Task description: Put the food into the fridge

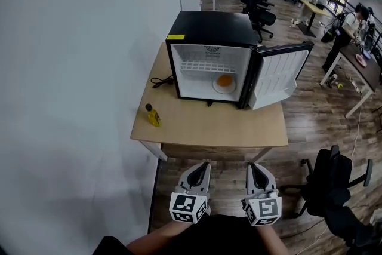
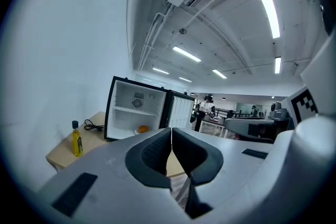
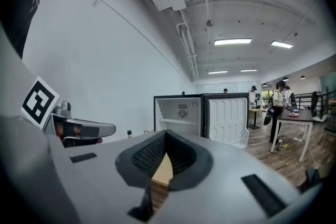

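Fridge (image 1: 209,24): boxy, black, door open | food (image 1: 225,80): round, orange, on white plate (image 1: 216,88) | left claw (image 1: 204,168), right claw (image 1: 254,168): closed, empty

We see a wooden table (image 1: 227,125) set against the wall. A fridge (image 1: 209,30) stands on its back half, with its door open over the right edge. A black cable (image 1: 160,81) lies at the left edge beside the fridge. A yellow bottle (image 1: 153,116) stands upright near the front left corner.

Black fridge (image 1: 212,27) with white interior, orange food (image 1: 225,80), yellow bottle (image 1: 153,116), tan table (image 1: 239,125).
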Demonstrator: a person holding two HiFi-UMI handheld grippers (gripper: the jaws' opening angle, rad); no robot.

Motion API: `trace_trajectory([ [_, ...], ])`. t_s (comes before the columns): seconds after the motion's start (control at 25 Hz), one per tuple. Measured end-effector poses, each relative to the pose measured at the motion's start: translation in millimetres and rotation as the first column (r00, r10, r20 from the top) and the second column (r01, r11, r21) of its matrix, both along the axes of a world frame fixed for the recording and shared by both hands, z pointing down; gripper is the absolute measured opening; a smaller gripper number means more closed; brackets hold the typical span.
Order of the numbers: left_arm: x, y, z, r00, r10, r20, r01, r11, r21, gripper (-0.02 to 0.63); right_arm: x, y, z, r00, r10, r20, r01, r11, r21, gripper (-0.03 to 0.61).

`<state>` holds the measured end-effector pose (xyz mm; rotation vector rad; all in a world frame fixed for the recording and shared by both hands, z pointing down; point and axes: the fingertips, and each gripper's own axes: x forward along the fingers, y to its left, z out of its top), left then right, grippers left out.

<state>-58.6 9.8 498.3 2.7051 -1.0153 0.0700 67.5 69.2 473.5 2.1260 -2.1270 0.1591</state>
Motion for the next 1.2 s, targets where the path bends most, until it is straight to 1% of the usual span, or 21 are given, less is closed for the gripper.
trace_trajectory([
  [0.32,-5.5,7.5,-1.9,1.000,-0.012,-0.015,0.011,1.000,-0.019,0.014,-10.4,1.7,1.6,0.999,-0.036,-0.020,0.036,0.999,0.004,0.060],
  [0.72,-18.8,-3.2,4.2,0.998,-0.066,-0.003,0.065,0.998,-0.018,0.014,0.3,0.4,5.1,0.999,-0.029,-0.033,0.029,1.000,0.003,0.060],
  [0.92,-15.9,-5.4,1.3,0.999,-0.053,-0.001,0.053,0.999,0.004,0.014,-5.2,-2.5,4.0,0.998,-0.042,-0.043,0.042,0.999,0.008,0.060],
  [1.2,-18.8,-16.2,5.4,0.999,-0.046,-0.021,0.045,0.999,-0.027,0.014,-11.6,-11.6,3.3,0.998,-0.049,-0.050,0.050,0.999,0.007,0.060],
])
